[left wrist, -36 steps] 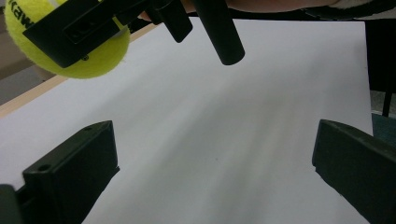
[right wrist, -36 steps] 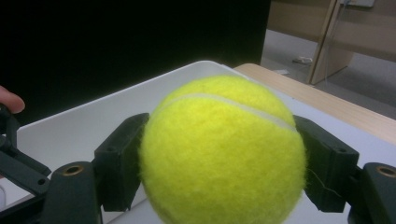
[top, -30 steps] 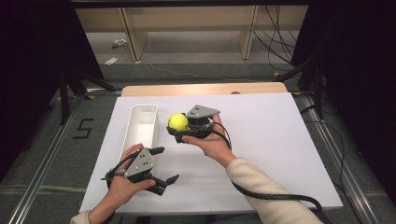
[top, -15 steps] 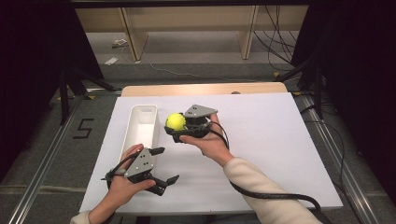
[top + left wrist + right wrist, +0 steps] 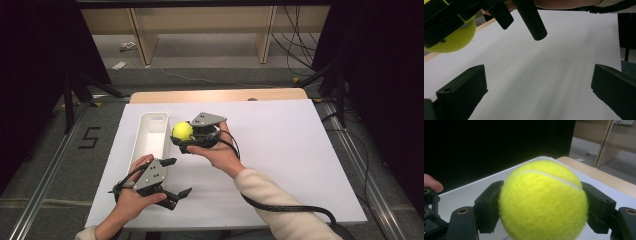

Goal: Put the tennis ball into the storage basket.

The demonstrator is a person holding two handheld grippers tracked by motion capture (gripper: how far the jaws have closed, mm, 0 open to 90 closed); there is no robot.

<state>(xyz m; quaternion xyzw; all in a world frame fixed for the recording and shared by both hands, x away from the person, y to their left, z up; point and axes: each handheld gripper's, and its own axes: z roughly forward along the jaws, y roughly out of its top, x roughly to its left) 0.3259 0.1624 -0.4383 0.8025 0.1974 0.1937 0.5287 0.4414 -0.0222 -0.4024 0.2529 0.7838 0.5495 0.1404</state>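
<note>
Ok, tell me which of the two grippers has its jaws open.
The left gripper, near the table's front edge: its jaws are spread with nothing between them. The right gripper is clamped on the tennis ball.

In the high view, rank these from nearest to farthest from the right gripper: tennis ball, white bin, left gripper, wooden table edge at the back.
1. Tennis ball: clamped between the jaws of the right gripper.
2. White bin: just beyond the ball, on its left.
3. Left gripper and wooden table edge: too close to call; the gripper nearer the person, the edge at the far side.

White table sheet (image 5: pixel 300 150); wooden shelving (image 5: pixel 200 20)
</note>
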